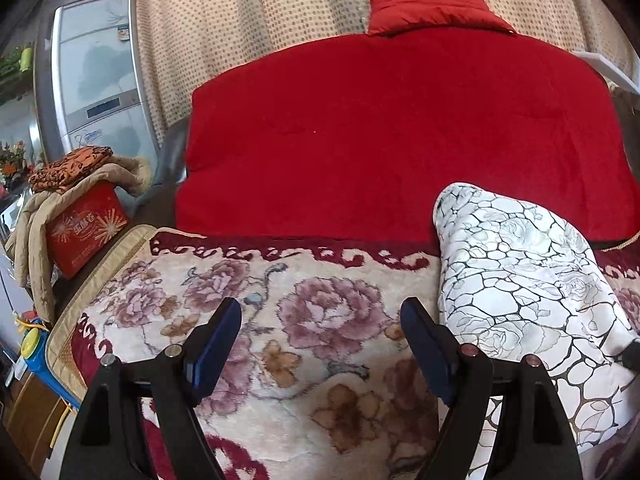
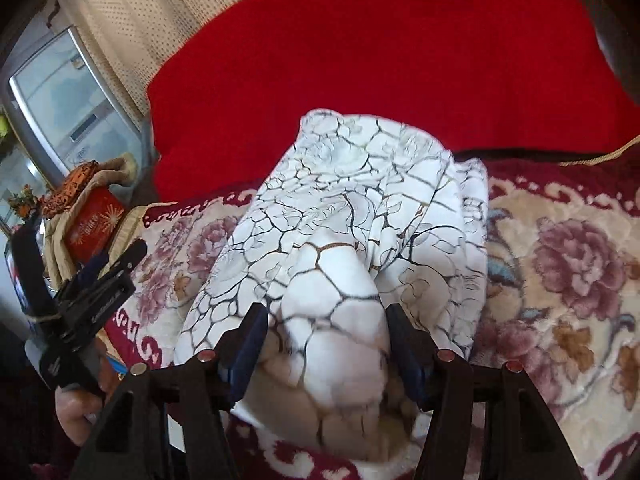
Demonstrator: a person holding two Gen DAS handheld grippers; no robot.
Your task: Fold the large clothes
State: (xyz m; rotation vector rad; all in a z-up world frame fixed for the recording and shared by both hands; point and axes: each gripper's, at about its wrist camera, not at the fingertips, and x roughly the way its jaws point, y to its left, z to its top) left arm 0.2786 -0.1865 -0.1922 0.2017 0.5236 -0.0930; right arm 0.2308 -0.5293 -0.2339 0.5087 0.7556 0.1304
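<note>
Clearly the fold is mid-way: the white cloth printed with a dark crackle-and-rose pattern (image 2: pixel 352 216) lies in a bunched, partly doubled heap on the cream floral blanket with the maroon scroll border (image 2: pixel 560 264), and a thick fold of it sits right between the fingers of the right claw (image 2: pixel 326 340). Both blue pads flank the bulge, with the fabric filling the gap from side to side, so I read this claw as clamped on the cloth, though the contact at the very pads is blurred. From there the cloth runs forward and away toward the plain red cover (image 2: pixel 380 64) that lies beyond the blanket. The left claw (image 1: pixel 320 320) stands well apart with nothing between its fingers; only blanket shows below it, and the same patterned cloth (image 1: pixel 520 280) lies just off its right finger, not touching it as far as can be told. Far to the left of that claw sit a red printed box (image 1: pixel 86 228) draped with a tan quilted cloth (image 1: pixel 36 220), with a silver refrigerator (image 1: pixel 100 80) behind. In the right wrist view the left claw appears at the left edge, held in a person's hand (image 2: pixel 76 412). My judgement is that the next move calls for the free left claw to take a second edge or corner, so that both can spread the cloth flat before any neat crease.
</note>
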